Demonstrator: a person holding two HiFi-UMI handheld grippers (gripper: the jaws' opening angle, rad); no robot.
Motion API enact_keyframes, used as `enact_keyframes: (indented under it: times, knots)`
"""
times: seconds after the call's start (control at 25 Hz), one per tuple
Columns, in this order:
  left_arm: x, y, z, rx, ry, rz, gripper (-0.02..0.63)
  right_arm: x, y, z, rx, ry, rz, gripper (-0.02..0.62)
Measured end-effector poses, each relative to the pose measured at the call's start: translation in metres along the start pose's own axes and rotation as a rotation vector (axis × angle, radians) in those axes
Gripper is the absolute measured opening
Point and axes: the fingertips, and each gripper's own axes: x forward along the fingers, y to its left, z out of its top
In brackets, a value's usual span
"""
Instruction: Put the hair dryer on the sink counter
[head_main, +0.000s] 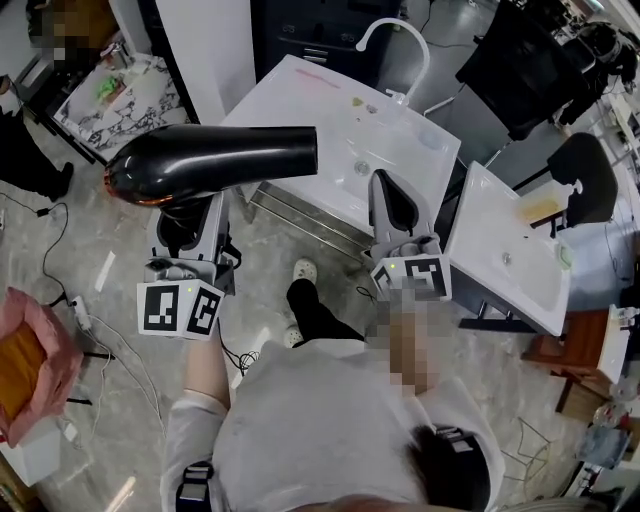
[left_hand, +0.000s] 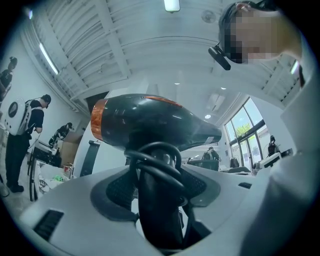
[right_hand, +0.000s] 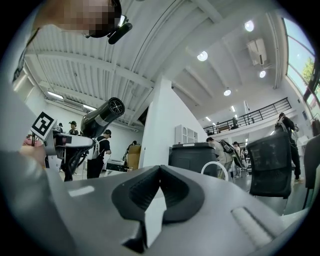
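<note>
Currently, hair dryer (head_main: 215, 160): held in the air, in front of the white counter (head_main: 300, 100).
Left hand-held gripper (head_main: 185, 228): clamped on its handle.
Right hand-held gripper (head_main: 393, 205): jaws together, nothing between them.

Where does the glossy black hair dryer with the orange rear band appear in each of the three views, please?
Head view: the black, orange-banded hair dryer lies upper left, barrel horizontal, above the left gripper.
Left gripper view: centre, its handle between the jaws.
Right gripper view: small, at the left, nozzle towards the camera.
Shared landmark: the left gripper clamped on its handle, in all three.
</note>
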Motion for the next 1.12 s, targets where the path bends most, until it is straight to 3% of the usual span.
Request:
enact_keyframes:
  times: [0.44,0.68,1.12]
  knots:
    - [0.113,0.041,-0.003,0.001,0.007,-0.015,0.261,0.116,-0.048,-0.008,0.021,-0.033,0.031,0.011]
    - [0.180,0.053,-0.015,-0.010,0.043,-0.062,0.261,0.168,-0.079,-0.013,0.025,-0.051,0.037,0.011]
    - [0.293,0.052,-0.090,-0.036,0.238,-0.156,0.261,0.215,-0.136,-0.047,0.057,-0.014,0.012,0.011]
